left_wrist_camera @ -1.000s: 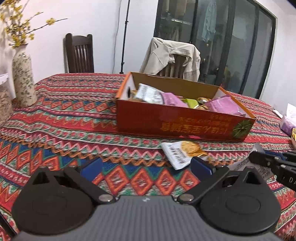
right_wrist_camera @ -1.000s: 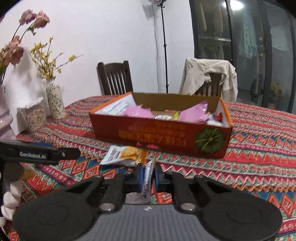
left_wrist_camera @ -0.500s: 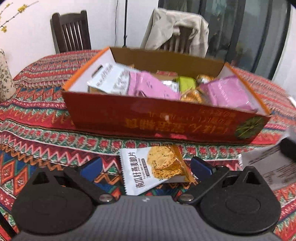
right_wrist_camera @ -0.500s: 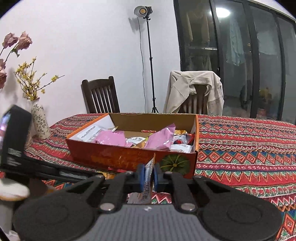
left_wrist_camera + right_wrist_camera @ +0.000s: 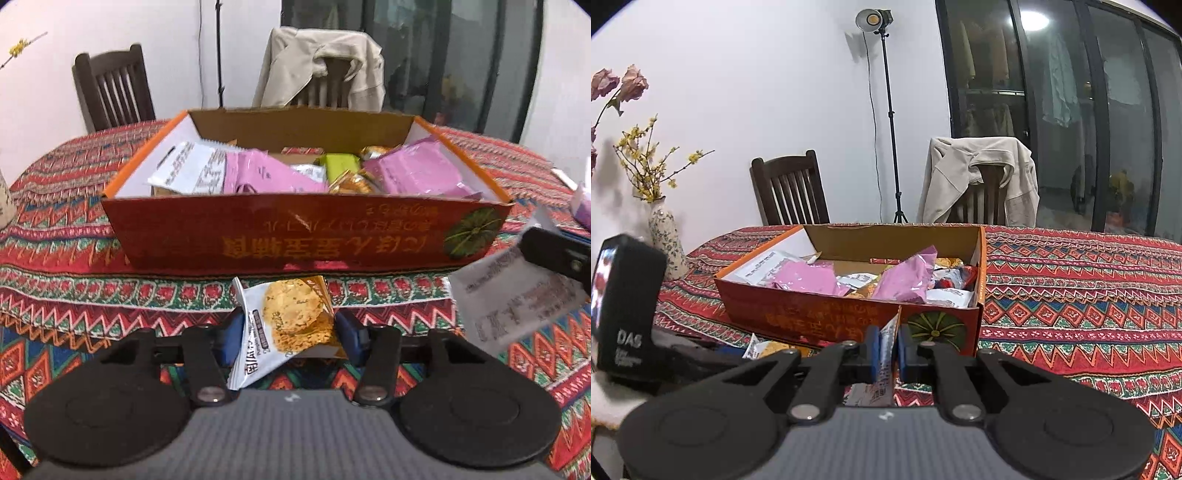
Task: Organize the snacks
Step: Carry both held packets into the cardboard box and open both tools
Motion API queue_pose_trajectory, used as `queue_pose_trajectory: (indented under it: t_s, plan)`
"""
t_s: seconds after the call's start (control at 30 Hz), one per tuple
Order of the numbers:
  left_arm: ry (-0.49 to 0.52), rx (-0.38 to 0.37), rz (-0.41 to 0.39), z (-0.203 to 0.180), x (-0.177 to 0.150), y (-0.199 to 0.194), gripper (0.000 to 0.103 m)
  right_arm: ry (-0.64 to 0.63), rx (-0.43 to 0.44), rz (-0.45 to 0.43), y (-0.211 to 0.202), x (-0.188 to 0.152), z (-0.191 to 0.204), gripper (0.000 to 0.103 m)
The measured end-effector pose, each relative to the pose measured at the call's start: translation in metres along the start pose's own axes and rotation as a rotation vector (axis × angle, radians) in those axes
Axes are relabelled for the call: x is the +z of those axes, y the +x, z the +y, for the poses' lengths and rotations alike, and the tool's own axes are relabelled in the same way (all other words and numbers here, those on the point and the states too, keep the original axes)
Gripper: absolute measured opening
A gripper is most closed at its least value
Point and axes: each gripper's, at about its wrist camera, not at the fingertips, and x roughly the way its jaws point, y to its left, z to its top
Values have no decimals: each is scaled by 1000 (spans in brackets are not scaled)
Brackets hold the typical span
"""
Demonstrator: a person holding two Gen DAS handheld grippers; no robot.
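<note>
A white and orange cracker packet (image 5: 291,321) lies on the patterned tablecloth just in front of the red cardboard box (image 5: 258,236). My left gripper (image 5: 290,332) is closing around it, blue pads against both sides, and the packet buckles upward. My right gripper (image 5: 886,347) is shut on a white printed packet (image 5: 884,358) seen edge-on; in the left wrist view that packet (image 5: 517,302) hangs at the right, above the cloth. The box (image 5: 812,314) holds pink, white and green snack packets.
A flowered vase (image 5: 665,240) stands at the table's left edge. A dark wooden chair (image 5: 788,188) and a chair draped with a beige jacket (image 5: 979,177) sit behind the table, with a light stand (image 5: 886,110) between them. A purple packet (image 5: 583,206) lies far right.
My left gripper moved forward to the cracker packet and its jaws went from wide open to pressing the packet's sides. The right gripper rose slightly, still holding its white packet.
</note>
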Motion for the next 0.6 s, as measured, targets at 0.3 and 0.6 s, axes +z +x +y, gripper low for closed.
queue_pose_trajectory:
  t_s: [0.3,0.6]
  plan:
    - [-15,-41,-187,16,45,-51,55,10,18,-70,-3,31,5,10]
    - [-57,40,-221,31,112,-19,56,47,-32,-130,36,95,10,10]
